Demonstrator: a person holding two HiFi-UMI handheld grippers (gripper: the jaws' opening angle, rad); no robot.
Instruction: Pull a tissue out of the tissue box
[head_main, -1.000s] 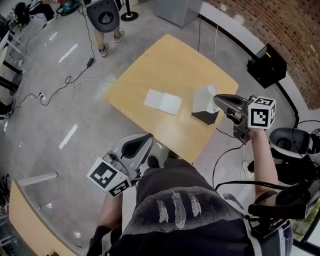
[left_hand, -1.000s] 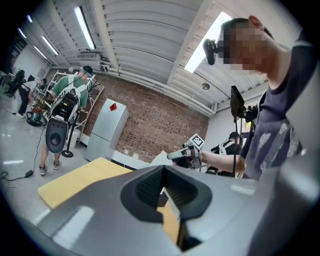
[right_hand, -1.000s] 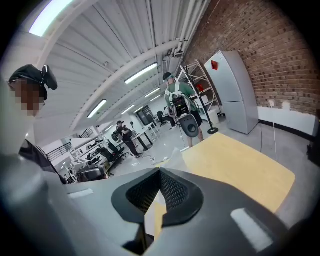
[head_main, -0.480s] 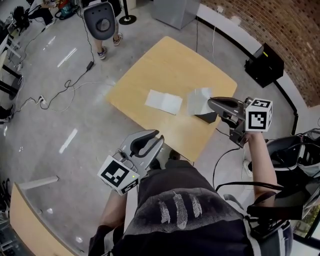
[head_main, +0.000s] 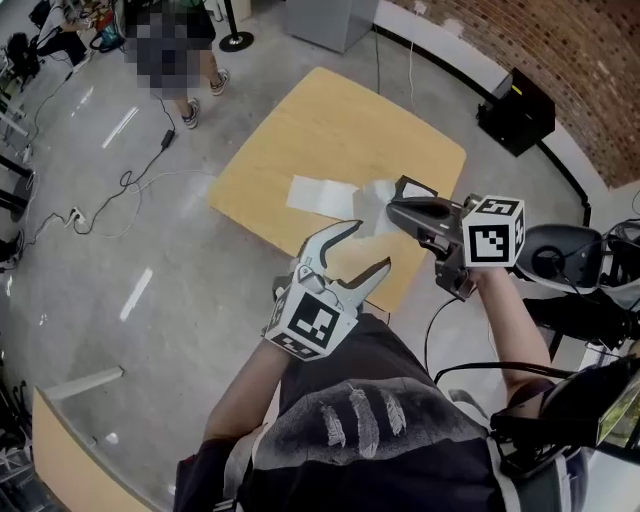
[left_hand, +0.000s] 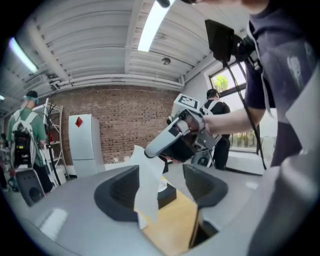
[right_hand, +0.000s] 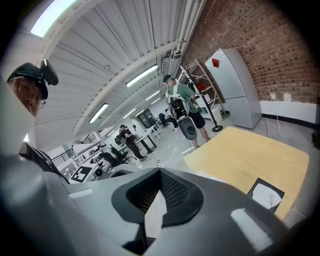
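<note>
We see right hand-held gripper clenched on tissue, sheet hanging from its tips above desk. Tissue box, black, sits on desk near its edge, just beside that gripper, white tissue showing in its opening. Left hand-held gripper released: jaws have just been opening, now spread wide. In left gripper view we note hanging tissue between them, pads not pressing on it. Second sheet lies flat on desk near box.
</note>
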